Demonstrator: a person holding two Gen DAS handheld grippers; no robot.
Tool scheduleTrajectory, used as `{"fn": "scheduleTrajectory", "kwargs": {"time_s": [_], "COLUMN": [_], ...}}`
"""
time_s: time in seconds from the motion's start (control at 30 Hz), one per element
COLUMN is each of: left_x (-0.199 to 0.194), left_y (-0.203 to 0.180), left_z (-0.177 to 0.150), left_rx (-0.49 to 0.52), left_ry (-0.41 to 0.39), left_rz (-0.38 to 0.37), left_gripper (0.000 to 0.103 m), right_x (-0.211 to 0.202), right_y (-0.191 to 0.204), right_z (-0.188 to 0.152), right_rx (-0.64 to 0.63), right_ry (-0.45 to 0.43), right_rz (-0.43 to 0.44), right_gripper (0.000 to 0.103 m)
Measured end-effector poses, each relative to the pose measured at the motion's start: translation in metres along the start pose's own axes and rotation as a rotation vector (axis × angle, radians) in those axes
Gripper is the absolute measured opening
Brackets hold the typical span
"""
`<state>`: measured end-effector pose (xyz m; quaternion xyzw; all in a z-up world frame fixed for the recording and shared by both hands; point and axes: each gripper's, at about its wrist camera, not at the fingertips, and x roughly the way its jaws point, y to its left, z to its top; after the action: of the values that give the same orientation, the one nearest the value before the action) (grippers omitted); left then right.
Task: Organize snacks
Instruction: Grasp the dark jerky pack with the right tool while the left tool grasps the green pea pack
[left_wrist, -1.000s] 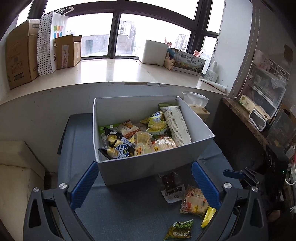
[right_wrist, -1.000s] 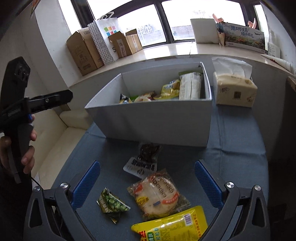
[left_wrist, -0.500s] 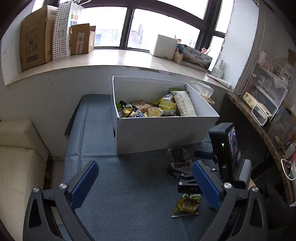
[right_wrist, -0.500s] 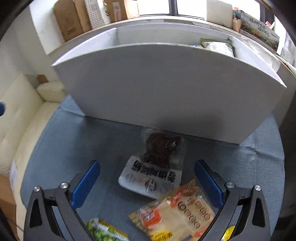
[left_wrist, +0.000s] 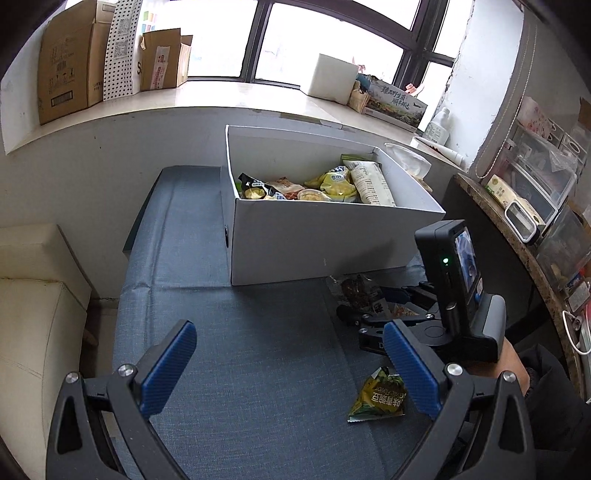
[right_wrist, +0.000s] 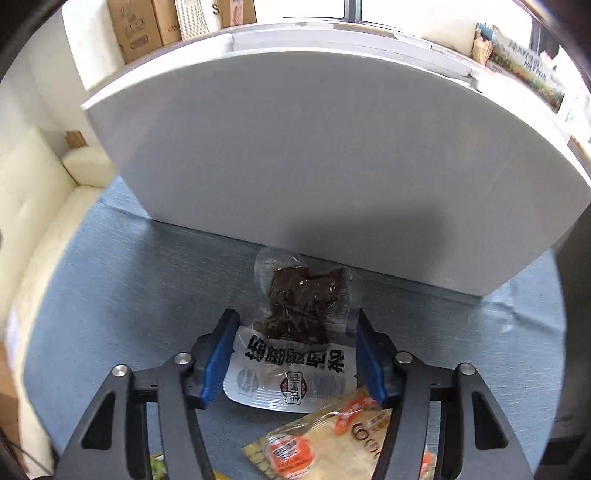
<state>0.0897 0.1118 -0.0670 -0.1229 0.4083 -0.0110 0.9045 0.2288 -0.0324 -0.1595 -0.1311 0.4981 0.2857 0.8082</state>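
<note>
A white box (left_wrist: 332, 240) with several snack packs in it stands on the blue-grey cloth (left_wrist: 240, 350); its front wall fills the right wrist view (right_wrist: 314, 155). A clear pack of dark dried meat (right_wrist: 299, 332) lies on the cloth just in front of the box. My right gripper (right_wrist: 297, 354) is low over it, its blue pads (right_wrist: 218, 354) on either side of the pack, partly closed and touching its edges. An orange-and-yellow cracker pack (right_wrist: 332, 439) lies under the gripper. My left gripper (left_wrist: 288, 373) hangs open and empty above the cloth. A green pea packet (left_wrist: 380, 397) lies by its right finger.
A cream sofa cushion (left_wrist: 33, 332) is left of the cloth. Cardboard boxes (left_wrist: 70, 62) and a white box (left_wrist: 332, 77) stand on the window sill. A shelf with storage bins (left_wrist: 535, 192) is at the right. A tissue box (left_wrist: 410, 162) sits behind the white box.
My right gripper has dropped forward onto the dried meat pack and its fingers have narrowed around it. My left gripper has drawn back and left from the box.
</note>
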Motion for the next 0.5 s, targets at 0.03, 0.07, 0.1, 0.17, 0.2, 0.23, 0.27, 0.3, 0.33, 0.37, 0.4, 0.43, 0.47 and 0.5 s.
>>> {"fn": "scheduleTrajectory", "kwargs": {"time_s": [0.03,0.07,0.1,0.17,0.2,0.23,0.27,0.3,0.33,0.37,0.4,0.43,0.47,0.5], "left_x": [0.001,0.001,0.001,0.001,0.001,0.001,0.0,0.0,0.001,0.002,0.004,0.007,0.009,0.01], "left_y": [0.0,0.0,0.0,-0.001,-0.002,-0.003,-0.005,-0.007,-0.009,-0.012,-0.017,-0.022,-0.029,-0.037], "left_z": [-0.001,-0.001,-0.002,-0.003,-0.004,-0.004,-0.005,-0.006,-0.007,-0.009,-0.011,-0.013,-0.015,-0.018], "left_rx": [0.0,0.001,0.001,0.001,0.004,0.009,0.016,0.022,0.031,0.046,0.062,0.081,0.105,0.132], "left_ry": [0.004,0.006,0.007,0.009,0.01,0.012,0.013,0.015,0.019,0.026,0.035,0.047,0.055,0.059], "left_rz": [0.003,0.005,0.007,0.007,0.007,0.007,0.008,0.008,0.003,-0.006,-0.012,-0.016,-0.022,-0.027], "left_gripper": [0.103,0.103,0.103,0.103,0.103,0.103,0.103,0.103,0.103,0.103,0.103,0.103,0.103,0.103], "right_x": [-0.002,-0.006,-0.01,-0.025,-0.033,-0.04,-0.048,-0.055,-0.062,-0.07,-0.077,-0.085,-0.092,-0.099], "right_y": [0.0,0.002,0.003,0.003,0.005,0.005,0.005,0.004,0.003,0.002,-0.001,-0.004,-0.007,-0.008], "right_z": [0.0,-0.001,0.0,-0.002,-0.003,-0.002,-0.002,0.0,-0.001,-0.001,-0.001,-0.002,-0.002,0.001], "right_rx": [-0.003,-0.011,-0.014,-0.018,-0.019,-0.018,-0.019,-0.021,-0.026,-0.029,-0.026,-0.021,-0.013,0.002], "right_ry": [-0.009,-0.023,-0.039,-0.081,-0.097,-0.108,-0.12,-0.135,-0.15,-0.164,-0.179,-0.194,-0.21,-0.227], "right_rz": [0.01,0.013,0.018,0.045,0.054,0.067,0.084,0.095,0.099,0.101,0.103,0.107,0.112,0.117], "right_gripper": [0.064,0.063,0.064,0.064,0.064,0.064,0.064,0.064,0.064,0.064,0.064,0.064,0.064,0.064]}}
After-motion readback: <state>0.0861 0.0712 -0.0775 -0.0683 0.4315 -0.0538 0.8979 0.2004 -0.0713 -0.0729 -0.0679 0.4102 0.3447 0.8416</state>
